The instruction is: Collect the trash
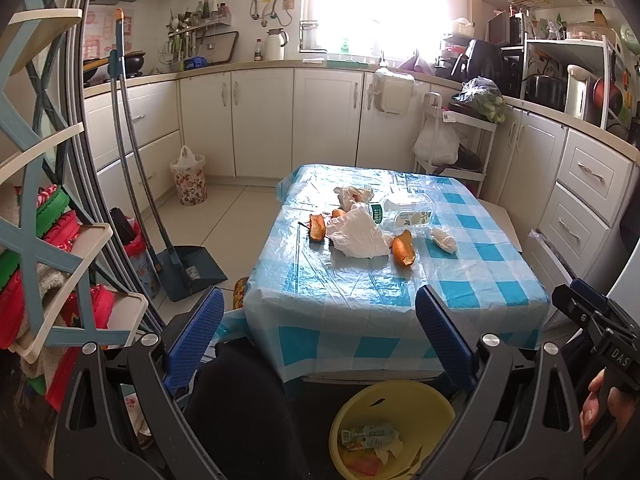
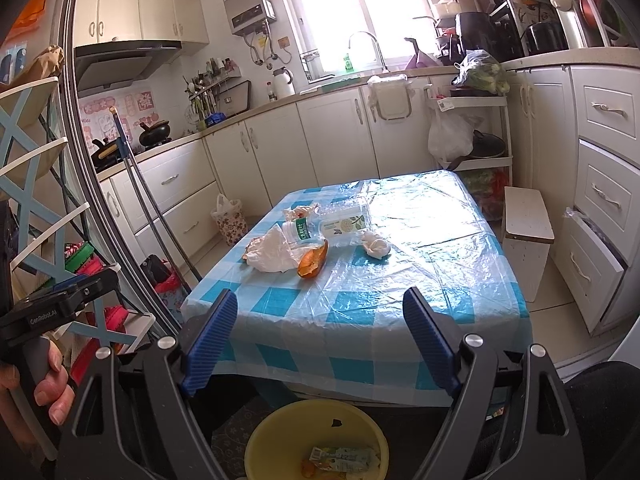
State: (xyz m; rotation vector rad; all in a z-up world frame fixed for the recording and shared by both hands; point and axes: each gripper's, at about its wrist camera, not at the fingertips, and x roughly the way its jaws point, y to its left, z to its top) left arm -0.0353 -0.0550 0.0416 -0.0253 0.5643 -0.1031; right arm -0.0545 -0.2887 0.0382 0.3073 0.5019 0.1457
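Both grippers are hovering short of the table (image 1: pixel 460 280), jaws spread wide, nothing between them: left gripper (image 1: pixel 320 340), right gripper (image 2: pixel 320 340). Trash is sitting mid-table: plastic bag (image 1: pixel 358 236), orange peels (image 1: pixel 403 248) beside it, clear bottle (image 1: pixel 406 210) lying behind, tissue wad (image 1: pixel 444 240) apart to the right. Yellow basin (image 1: pixel 400 400) is sitting on the floor below the table edge, holding a wrapper (image 1: pixel 370 436).
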